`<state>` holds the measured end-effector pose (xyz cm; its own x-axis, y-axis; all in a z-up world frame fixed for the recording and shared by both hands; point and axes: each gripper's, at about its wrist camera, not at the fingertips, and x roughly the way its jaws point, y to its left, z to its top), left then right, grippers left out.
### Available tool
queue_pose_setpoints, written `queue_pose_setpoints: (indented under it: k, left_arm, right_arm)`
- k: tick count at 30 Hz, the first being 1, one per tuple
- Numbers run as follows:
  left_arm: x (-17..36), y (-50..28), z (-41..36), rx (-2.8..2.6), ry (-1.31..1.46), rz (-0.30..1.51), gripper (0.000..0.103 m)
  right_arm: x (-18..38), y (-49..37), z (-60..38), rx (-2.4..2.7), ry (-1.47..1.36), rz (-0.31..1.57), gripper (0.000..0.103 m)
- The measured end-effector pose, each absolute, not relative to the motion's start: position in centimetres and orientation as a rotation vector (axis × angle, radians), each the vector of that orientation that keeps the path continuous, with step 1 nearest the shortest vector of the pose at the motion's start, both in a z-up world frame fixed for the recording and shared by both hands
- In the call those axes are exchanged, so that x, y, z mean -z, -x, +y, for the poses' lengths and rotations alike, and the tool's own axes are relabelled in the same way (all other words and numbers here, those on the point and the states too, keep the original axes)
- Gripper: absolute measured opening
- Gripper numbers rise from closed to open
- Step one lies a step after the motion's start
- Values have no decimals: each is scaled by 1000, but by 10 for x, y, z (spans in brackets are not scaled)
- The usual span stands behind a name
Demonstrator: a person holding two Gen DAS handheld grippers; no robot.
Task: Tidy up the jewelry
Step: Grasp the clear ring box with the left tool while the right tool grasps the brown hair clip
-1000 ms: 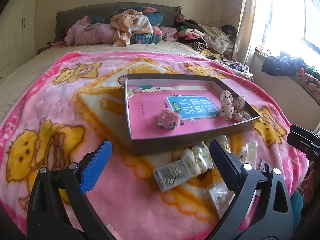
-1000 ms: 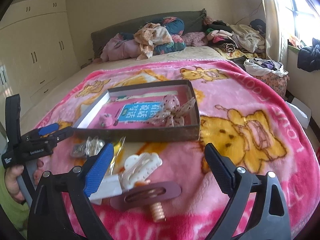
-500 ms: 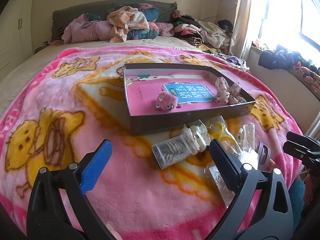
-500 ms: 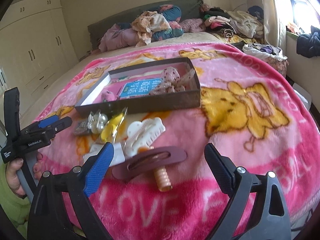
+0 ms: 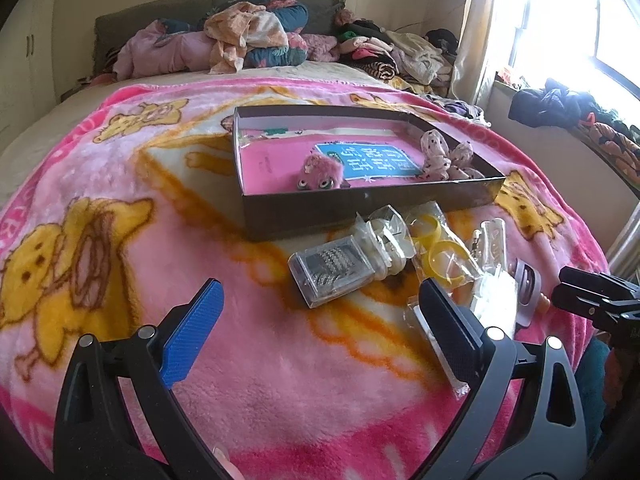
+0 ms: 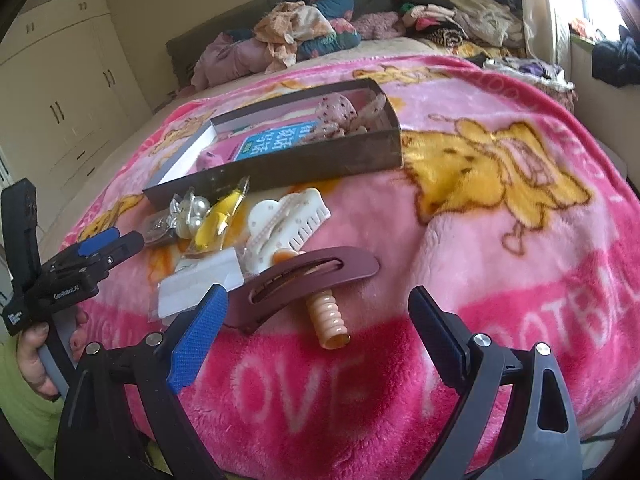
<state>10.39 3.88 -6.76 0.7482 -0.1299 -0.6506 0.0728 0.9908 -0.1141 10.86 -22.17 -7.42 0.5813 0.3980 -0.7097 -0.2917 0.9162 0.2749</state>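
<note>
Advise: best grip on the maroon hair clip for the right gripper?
Pinch the maroon clip across its narrow width near the middle, coming from above. It lies flat on the blanket, partly over the coil tie; the right gripper is open.

Daylight pours through the window (image 5: 560, 20) at right. Cream wardrobes (image 6: 60, 92) line the left wall; clothes (image 5: 248, 36) heap against the headboard.

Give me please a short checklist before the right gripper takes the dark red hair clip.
1. Right gripper open: ok, empty, jaws have just closed slightly.
2. Clip lined up between the jaws: ok.
3. Clip free to lift: not ok, it lies over the coil hair tie.
4. Box has room: ok.
5. Left gripper out of the way: ok, open, empty.
6. Clip's underside: cannot tell.
</note>
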Motion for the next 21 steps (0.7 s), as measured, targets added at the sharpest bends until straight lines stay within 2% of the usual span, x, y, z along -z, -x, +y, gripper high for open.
queue_pose_setpoints:
  k: [4,8,18,21]
  left_arm:
    - [72,-108,40,113,90,724,89]
    - [74,-114,39,120,96,726,89]
    - [84,-128,38,113,128,745,89]
    - [84,-132,39,110,137,744,80]
  right_arm:
    - [83,-119,-222,-435,-175,916,65]
    - [88,-126,-222,-464,-228,942,52]
    - [91,-147,-223,-488,-318,951,51]
    - [91,-152,-224,-500,-341,947,45]
